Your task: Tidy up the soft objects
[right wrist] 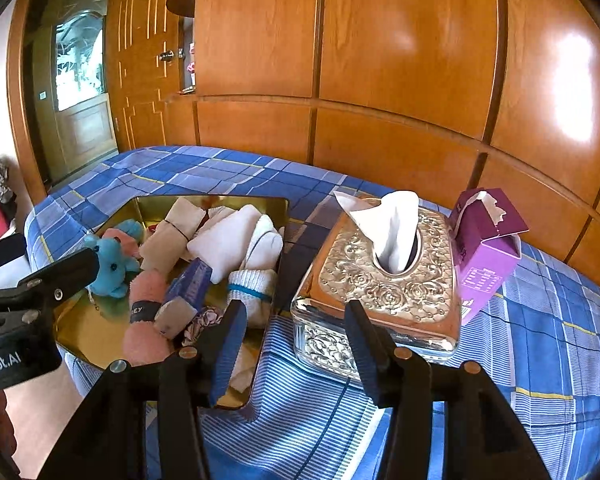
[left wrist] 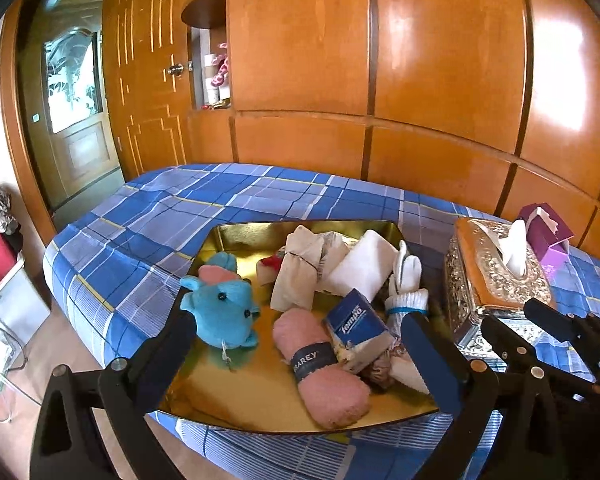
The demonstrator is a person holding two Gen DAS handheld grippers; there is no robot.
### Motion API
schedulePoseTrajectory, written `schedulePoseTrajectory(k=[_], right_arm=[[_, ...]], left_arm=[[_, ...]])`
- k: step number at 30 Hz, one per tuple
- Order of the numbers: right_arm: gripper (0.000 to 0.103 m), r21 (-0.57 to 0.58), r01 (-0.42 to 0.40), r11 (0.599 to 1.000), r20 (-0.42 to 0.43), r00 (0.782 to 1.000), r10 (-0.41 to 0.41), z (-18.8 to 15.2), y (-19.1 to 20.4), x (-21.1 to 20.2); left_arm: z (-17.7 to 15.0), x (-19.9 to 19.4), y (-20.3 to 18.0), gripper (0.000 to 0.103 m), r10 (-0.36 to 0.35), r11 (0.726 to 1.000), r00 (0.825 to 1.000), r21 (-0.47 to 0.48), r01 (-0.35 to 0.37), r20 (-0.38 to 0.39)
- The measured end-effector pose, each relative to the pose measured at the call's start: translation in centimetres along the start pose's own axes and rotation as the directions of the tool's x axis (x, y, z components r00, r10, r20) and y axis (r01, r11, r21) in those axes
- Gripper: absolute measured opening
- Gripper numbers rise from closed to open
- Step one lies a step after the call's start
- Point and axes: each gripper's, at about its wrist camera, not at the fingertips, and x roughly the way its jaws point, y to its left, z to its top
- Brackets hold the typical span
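Left gripper point(left wrist: 296, 344) jaws stood spread wide, empty; pink towel roll point(left wrist: 324, 368) and tissue pack point(left wrist: 356, 326) lay between them in gold tray point(left wrist: 236, 236). Right gripper point(right wrist: 296, 344) jaws part-spread, empty, silver tissue box point(right wrist: 384, 276) just beyond.

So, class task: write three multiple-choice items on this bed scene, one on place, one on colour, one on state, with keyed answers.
1. Where is the blue plush toy?
A in the gold tray
B on the floor
C on the tissue box

2. What colour is the carton behind the ornate tissue box?
A green
B purple
C black

3. How is the right gripper?
A gripping the plush
B gripping the carton
C open, empty

Answers: 1 A, it lies inside the rim; 2 B, purple sides show; 3 C, nothing sits between its fingers.
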Motion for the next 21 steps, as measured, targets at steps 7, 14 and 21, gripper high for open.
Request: schedulePoseTrajectory(k=[7,14,21], right_arm=[[0.051,-0.002,-0.002,1.0,0.001,1.0,0.002,-0.13,0.18,-0.23],[0.051,-0.001,-0.007,1.0,-0.01,1.0,0.007,-0.27,0.15,-0.14],[0.051,0.002,-0.012,1.0,-0.013,1.0,0.012,-0.24,0.18,0.02]], left_arm=[[0.05,-0.28,-0.04,0.103,0.0,1.0,1.0,-0.003,0.0,0.007],[0.0,-0.21,-0.04,0.103,0.001,1.0,1.0,-0.007,-0.001,0.0],[-0.02,-0.12,0.06,0.103,0.003,1.0,1.0,-0.011,-0.003,-0.003]])
